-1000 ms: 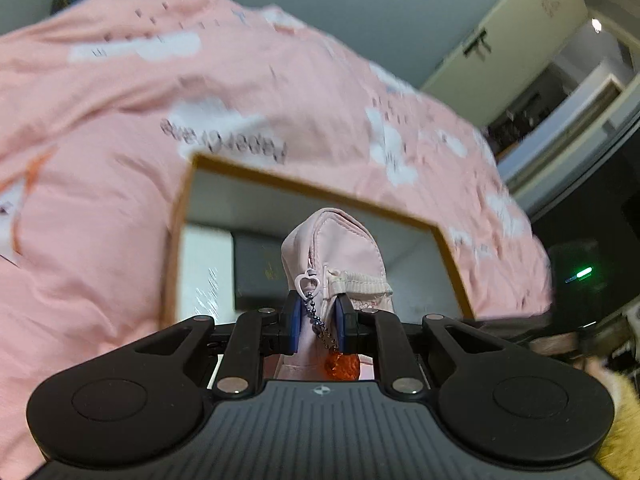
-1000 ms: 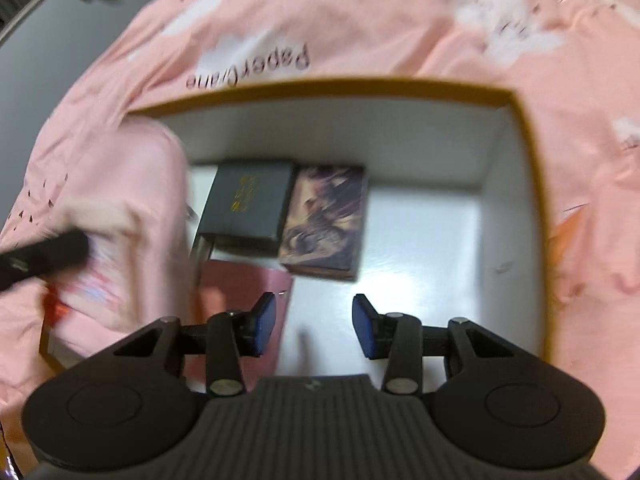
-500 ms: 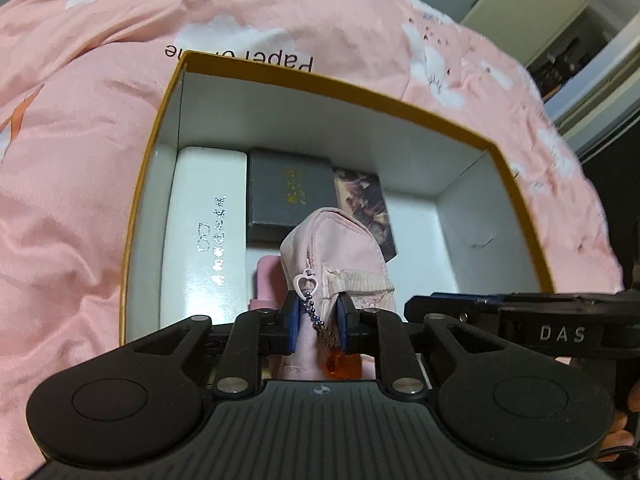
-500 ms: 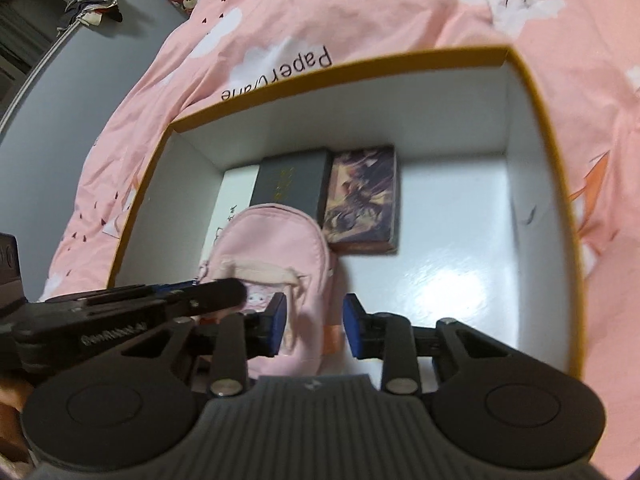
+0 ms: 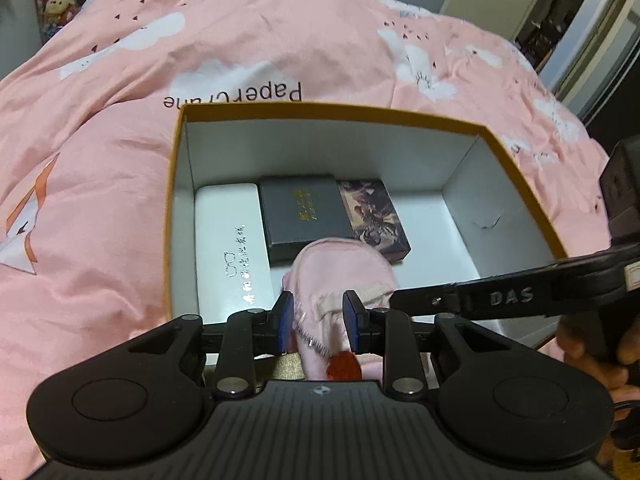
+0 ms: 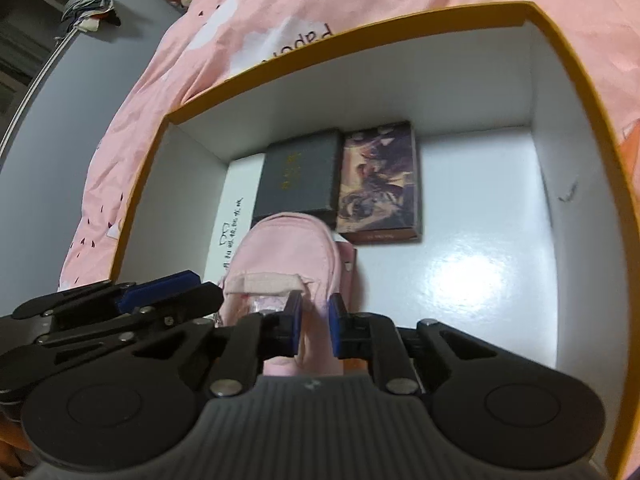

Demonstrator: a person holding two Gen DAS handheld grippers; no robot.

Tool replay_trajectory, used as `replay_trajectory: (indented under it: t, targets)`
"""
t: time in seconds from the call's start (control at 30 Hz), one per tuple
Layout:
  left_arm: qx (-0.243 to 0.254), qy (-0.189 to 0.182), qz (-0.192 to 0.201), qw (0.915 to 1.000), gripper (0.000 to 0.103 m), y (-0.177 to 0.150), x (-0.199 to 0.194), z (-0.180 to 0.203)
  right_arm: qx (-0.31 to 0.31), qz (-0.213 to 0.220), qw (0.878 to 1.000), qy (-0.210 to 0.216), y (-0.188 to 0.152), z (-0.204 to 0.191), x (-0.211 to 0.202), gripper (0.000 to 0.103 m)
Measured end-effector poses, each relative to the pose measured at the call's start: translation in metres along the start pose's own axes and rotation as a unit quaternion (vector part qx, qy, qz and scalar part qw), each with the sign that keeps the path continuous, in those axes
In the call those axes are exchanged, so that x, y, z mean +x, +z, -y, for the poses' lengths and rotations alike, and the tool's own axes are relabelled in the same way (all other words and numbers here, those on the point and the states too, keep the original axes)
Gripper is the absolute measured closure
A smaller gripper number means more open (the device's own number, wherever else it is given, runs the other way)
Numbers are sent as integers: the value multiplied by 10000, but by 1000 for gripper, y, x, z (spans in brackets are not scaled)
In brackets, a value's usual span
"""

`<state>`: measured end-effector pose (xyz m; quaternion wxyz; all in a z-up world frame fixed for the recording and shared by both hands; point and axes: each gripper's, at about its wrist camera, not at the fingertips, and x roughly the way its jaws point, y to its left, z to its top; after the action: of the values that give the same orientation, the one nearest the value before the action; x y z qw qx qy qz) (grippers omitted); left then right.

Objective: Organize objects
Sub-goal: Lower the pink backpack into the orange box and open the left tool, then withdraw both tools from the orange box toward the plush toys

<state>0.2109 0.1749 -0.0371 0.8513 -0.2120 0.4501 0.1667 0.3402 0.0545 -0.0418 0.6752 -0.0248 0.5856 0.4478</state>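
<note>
Inside the box (image 5: 460,168) on the bed (image 5: 100,160), had the pink pouch (image 6: 288,248) beside the cases. Left claw (image 5: 316,322) opening around it, pads off; right claw (image 6: 314,326) closing, pinching its edge.

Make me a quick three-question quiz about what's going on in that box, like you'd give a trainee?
1. True or false: the pink pouch is inside the box.
2. Which item lies between the white case and the illustrated box?
3. Which tool has the pouch between its fingers: A left gripper, B right gripper, C both?

Key: 1 true; 2 the dark grey box; 3 C.
</note>
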Motion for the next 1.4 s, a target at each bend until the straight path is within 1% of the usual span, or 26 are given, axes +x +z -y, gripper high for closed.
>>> replay_trajectory:
  t: [0.1, 0.17, 0.2, 0.23, 0.3, 0.43, 0.53, 0.6, 0.7, 0.73, 0.83, 0.97, 1.1, 1.17, 1.2, 1.23, 1.27, 1.3, 1.4]
  targets:
    - [4, -26, 130, 9999, 73, -2, -5, 1, -98, -56, 9999, -30, -1, -6, 7, 90]
    - [-28, -52, 329, 9994, 73, -4, -10, 2, -167, -21, 9998, -89, -2, -8, 7, 90]
    - [-12, -70, 423, 9991, 73, -5, -14, 3, -198, 0, 9998, -95, -2, -8, 5, 90]
    - [-6, -101, 478, 9988, 73, -5, -17, 5, -226, 40, 9997, -93, -2, -9, 2, 87]
    - [-12, -240, 591, 9980, 73, -7, -28, 8, -305, 183, 9993, -117, -5, -11, -10, 86]
    - [13, -579, 843, 9948, 73, -15, -54, 19, -537, 682, 9962, -125, -21, -21, -48, 86]
    - [62, -928, 980, 9908, 73, -26, -73, 30, -755, 1146, 9905, -84, -41, -28, -80, 85]
    - [79, -1112, 999, 9887, 73, -35, -84, 37, -880, 1489, 9848, -130, -57, -31, -100, 80]
    - [161, -1212, 1033, 9871, 73, -49, -97, 49, -955, 1916, 9765, -248, -84, -32, -127, 77]
    - [206, -1207, 1040, 9870, 73, -54, -100, 53, -959, 2012, 9743, -331, -93, -31, -133, 73]
    - [278, -1240, 967, 9872, 73, -71, -101, 63, -929, 2207, 9690, -613, -119, -27, -147, 67]
    - [84, -1233, 609, 9905, 73, -93, -84, 69, -711, 2207, 9682, -938, -149, -11, -152, 65]
    - [-26, -1254, 207, 9919, 73, -115, -61, 72, -379, 1989, 9690, -1416, -175, 10, -142, 64]
    - [-48, -1324, 70, 9912, 73, -123, -55, 74, -366, 1815, 9700, -1577, -186, 16, -133, 65]
    - [-65, -1331, 10, 9911, 73, -125, -51, 74, -377, 1754, 9702, -1627, -190, 19, -129, 67]
    - [-78, -1301, -40, 9915, 73, -126, -49, 75, -388, 1717, 9702, -1665, -193, 20, -126, 72]
    - [-80, -1281, -50, 9917, 73, -129, -49, 76, -414, 1664, 9699, -1731, -196, 21, -122, 75]
    - [-103, -1275, -23, 9918, 73, -131, -49, 76, -435, 1619, 9684, -1845, -198, 21, -118, 80]
    - [-231, -1249, 86, 9919, 73, -134, -54, 71, -563, 1510, 9612, -2239, -207, 20, -106, 85]
